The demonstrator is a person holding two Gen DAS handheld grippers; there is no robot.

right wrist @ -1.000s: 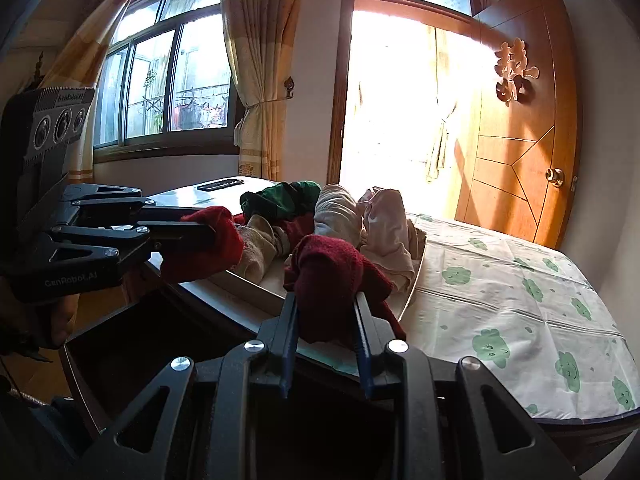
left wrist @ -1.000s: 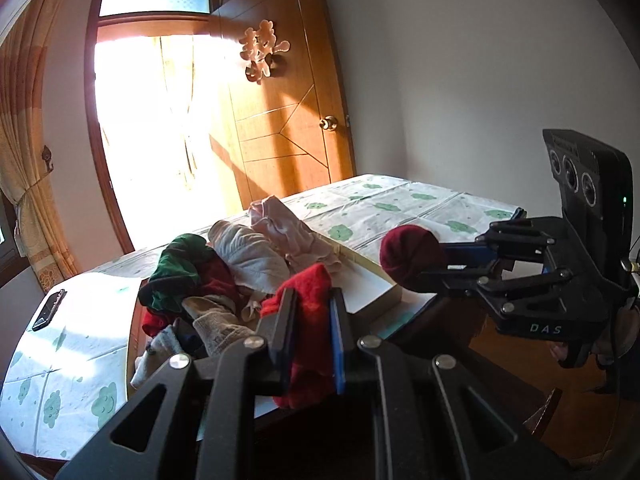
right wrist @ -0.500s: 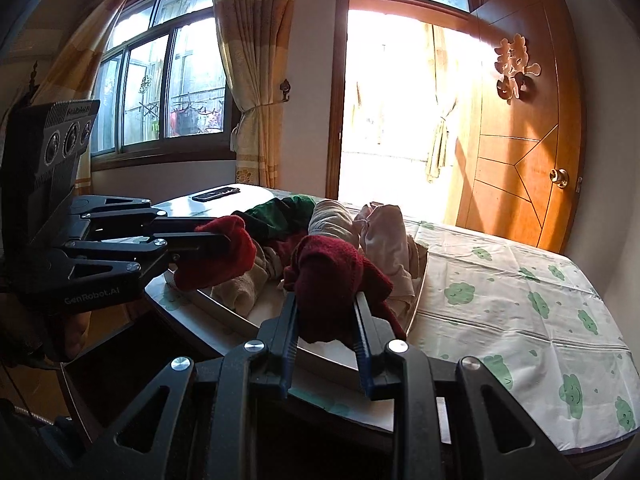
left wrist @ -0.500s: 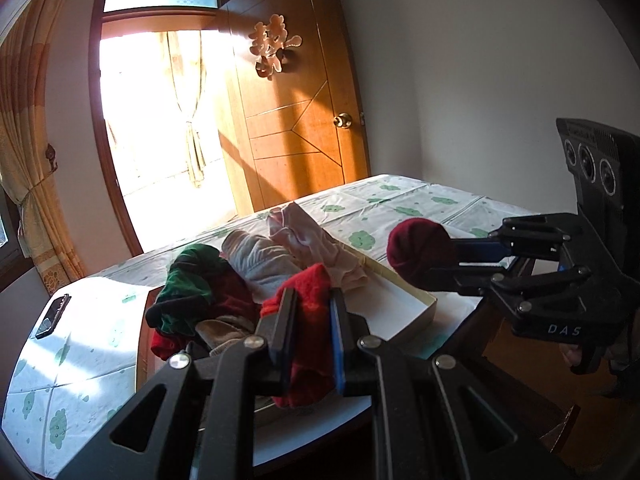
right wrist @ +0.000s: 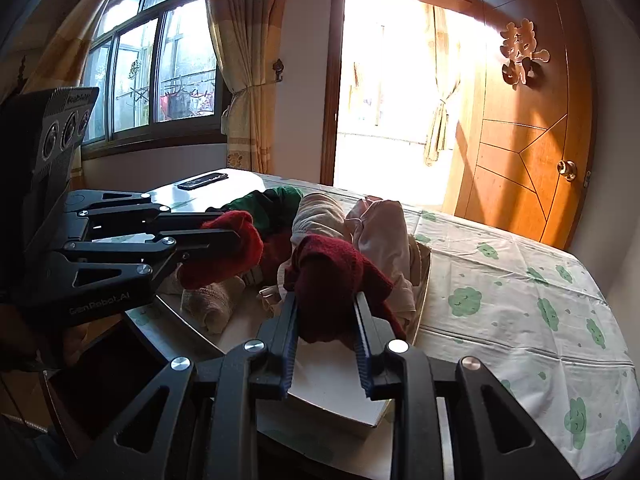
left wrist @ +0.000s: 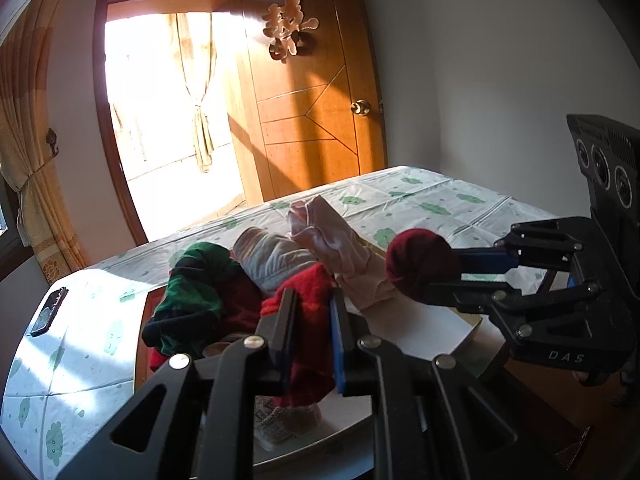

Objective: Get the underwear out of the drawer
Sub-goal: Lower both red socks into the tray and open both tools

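left claw [left wrist: 312, 332]: clenched on bright red underwear [left wrist: 304, 304] | right claw [right wrist: 326, 334]: clenched on dark red underwear [right wrist: 332, 268] | both over white box [right wrist: 340, 384] (clothes heaped inside) on surface [right wrist: 520, 320]

The shallow white cardboard tray [right wrist: 420, 300] lies on the worktop [right wrist: 520, 320] with its green-patterned white cloth. Its far half is packed with a heap of rolled clothes [right wrist: 320, 216], green, grey and pink, blocking any low pass there. The tray's near floor is bare beside the heap. Right of the tray the cloth runs flat and open toward the brown wooden door [right wrist: 528, 128]. Left of the tray, a black remote [right wrist: 203, 181] lies on the cloth.
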